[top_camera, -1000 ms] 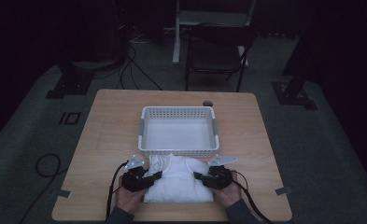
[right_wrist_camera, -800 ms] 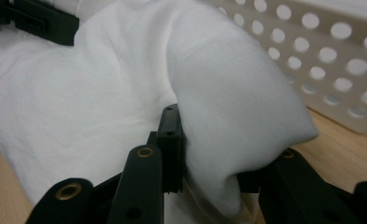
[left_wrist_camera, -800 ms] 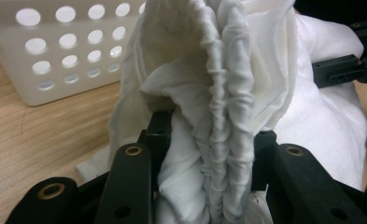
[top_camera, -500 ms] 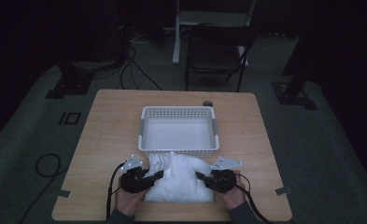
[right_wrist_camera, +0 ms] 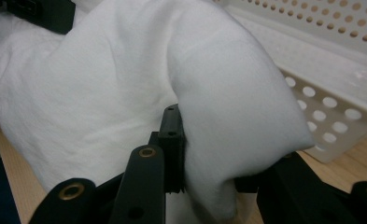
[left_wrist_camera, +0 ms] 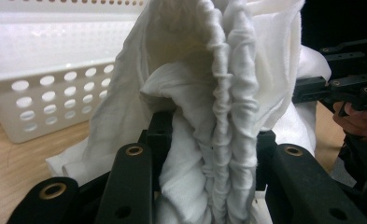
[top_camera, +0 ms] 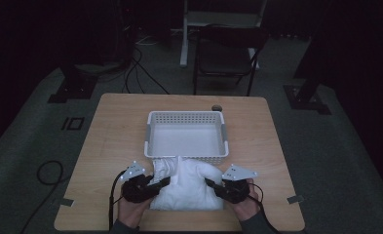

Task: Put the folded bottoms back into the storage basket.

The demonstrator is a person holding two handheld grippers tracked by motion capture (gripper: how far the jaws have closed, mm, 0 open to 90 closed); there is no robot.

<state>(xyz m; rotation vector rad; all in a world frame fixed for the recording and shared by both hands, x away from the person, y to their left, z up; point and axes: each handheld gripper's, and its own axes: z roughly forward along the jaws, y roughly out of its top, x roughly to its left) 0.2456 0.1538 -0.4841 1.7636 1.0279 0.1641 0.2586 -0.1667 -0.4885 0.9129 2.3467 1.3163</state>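
Note:
A bundled white cloth (top_camera: 189, 184) lies near the table's front edge, just in front of a white perforated basket (top_camera: 186, 118). My left gripper (top_camera: 161, 183) is shut on the cloth's left side; in the left gripper view, bunched folds of the cloth (left_wrist_camera: 218, 126) are pinched between the black jaws. My right gripper (top_camera: 211, 185) is shut on the cloth's right side, where a thick fold of the cloth (right_wrist_camera: 218, 126) sits between its jaws. The cloth's far edge rises against the basket's front wall. The basket looks empty inside.
The wooden table (top_camera: 111, 126) has bare wood left and right of the basket. A small dark object (top_camera: 217, 107) sits at the table's far edge behind the basket. A chair (top_camera: 225, 53) stands beyond the table. Cables trail on the floor at left.
Both grippers have risen a little with the cloth pinched between them, and the cloth's middle has bunched higher toward the basket's front wall.

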